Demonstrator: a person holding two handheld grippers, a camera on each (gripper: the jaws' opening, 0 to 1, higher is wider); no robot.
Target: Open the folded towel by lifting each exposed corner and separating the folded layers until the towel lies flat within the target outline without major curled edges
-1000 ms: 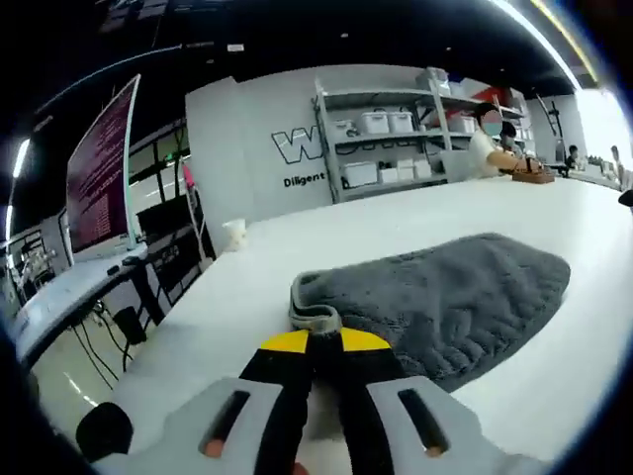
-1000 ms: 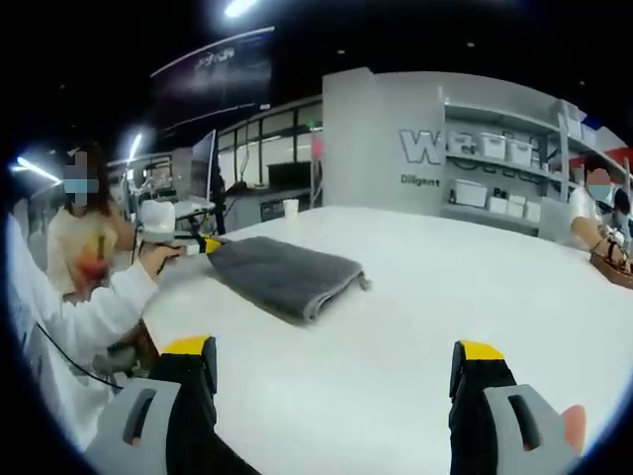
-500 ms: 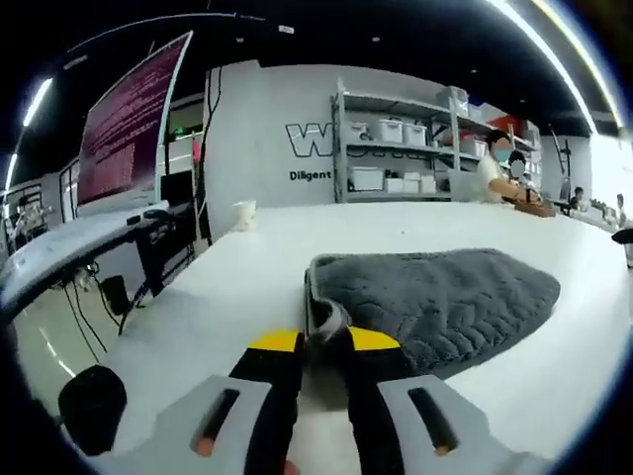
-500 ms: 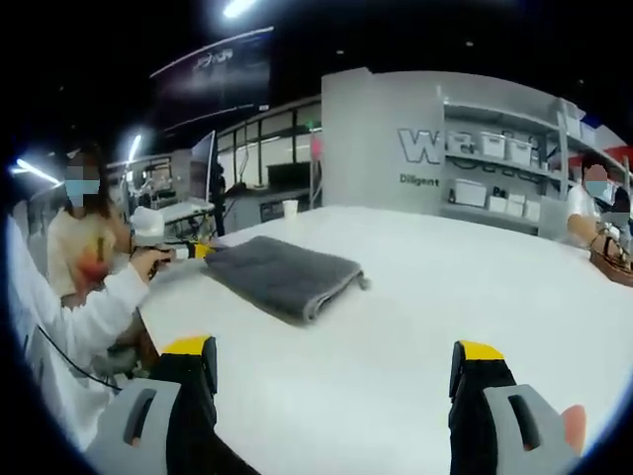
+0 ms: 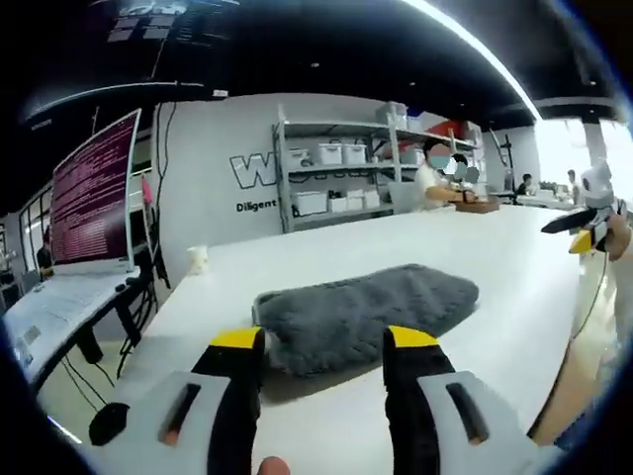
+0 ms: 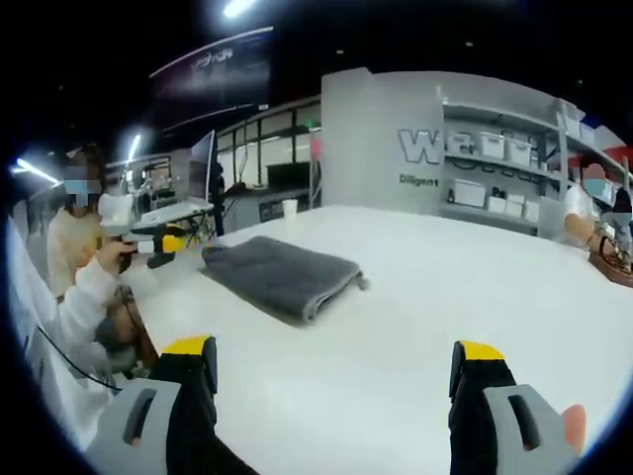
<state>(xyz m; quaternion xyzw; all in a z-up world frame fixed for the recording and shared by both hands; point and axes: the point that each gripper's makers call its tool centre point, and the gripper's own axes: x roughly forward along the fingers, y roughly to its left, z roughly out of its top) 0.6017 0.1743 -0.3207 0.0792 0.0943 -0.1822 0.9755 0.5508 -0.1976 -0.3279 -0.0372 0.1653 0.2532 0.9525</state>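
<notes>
Left gripper [image 5: 324, 341]: your jaws stand wide apart with nothing between them; the towel's near end lies just beyond the tips
Right gripper [image 6: 336, 358]: your jaws are spread wide and hold nothing, with bare table [image 6: 415, 297] between them and the towel well ahead, up and to the left
Towel [image 5: 361, 312]: grey, folded, lying on the white table; no outline can be made out around it
Long axis: in the left gripper view it runs away from your left jaws toward the right; a thick folded edge faces you
Nearer hand: your left, by a good way, so the next corner looks like its job
Left gripper view adds: the towel's pile and near fold up close, and your right gripper at the far right edge
Right gripper view adds: the whole towel [image 6: 282, 276], its stacked layers at the end nearer you, and your left gripper [image 6: 163, 240] just beside its far end
</notes>
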